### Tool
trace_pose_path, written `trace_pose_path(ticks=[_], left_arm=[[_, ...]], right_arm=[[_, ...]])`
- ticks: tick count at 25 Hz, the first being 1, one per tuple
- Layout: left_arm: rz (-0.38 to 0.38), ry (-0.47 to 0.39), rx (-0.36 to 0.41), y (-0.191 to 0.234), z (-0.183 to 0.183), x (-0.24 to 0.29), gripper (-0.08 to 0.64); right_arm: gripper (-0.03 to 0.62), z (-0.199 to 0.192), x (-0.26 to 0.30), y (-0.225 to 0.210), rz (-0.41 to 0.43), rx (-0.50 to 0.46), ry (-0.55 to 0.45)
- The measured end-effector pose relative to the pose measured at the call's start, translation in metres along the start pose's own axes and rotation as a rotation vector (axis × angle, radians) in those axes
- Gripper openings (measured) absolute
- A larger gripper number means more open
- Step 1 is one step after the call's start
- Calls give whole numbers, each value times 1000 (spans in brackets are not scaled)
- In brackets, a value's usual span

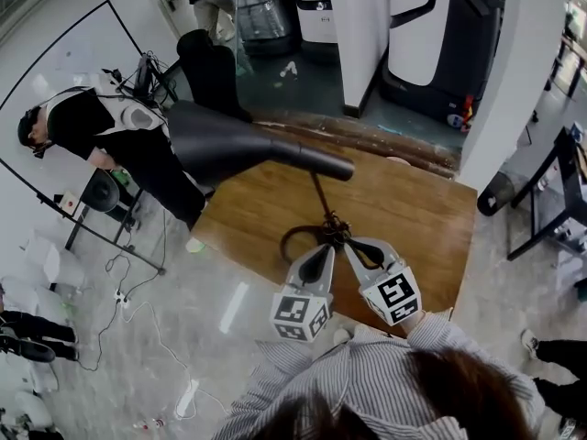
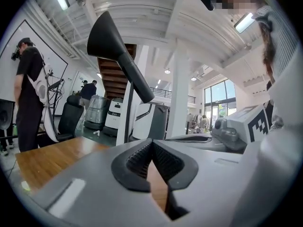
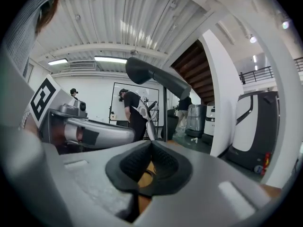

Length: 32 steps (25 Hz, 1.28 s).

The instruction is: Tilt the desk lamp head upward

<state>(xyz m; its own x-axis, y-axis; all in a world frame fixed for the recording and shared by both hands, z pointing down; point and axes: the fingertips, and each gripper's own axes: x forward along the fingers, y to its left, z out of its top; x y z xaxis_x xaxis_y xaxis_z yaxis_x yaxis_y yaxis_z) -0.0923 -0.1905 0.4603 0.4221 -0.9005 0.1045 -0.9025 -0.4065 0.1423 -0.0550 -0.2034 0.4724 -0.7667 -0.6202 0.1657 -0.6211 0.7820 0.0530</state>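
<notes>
The lamp head (image 1: 229,140) is sitting atop a thin stem (image 1: 319,195) on the desk (image 1: 413,209). The left tool (image 1: 328,239) and right tool (image 1: 349,242) are hovering closed and empty beside that stem. Likely light but stiff-hinged; grip its narrow neck.

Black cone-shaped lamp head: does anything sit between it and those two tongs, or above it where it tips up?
Nothing visible does. The left tongs and right tongs sit shut, low beside the thin black stem; only open air lies between them and the black cone-shaped lamp head, and nothing hangs close above it.
</notes>
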Motion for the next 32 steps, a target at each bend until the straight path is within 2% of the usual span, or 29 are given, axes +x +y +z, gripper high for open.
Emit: trace_pose_path(ticks=[20, 32], left_arm=[[16, 28, -72, 1, -18, 0, 5], [-2, 34, -49, -3, -17, 11, 5]], right_arm=[[0, -3, -1, 11, 59, 5, 18], [0, -3, -1, 2, 52, 7, 19]])
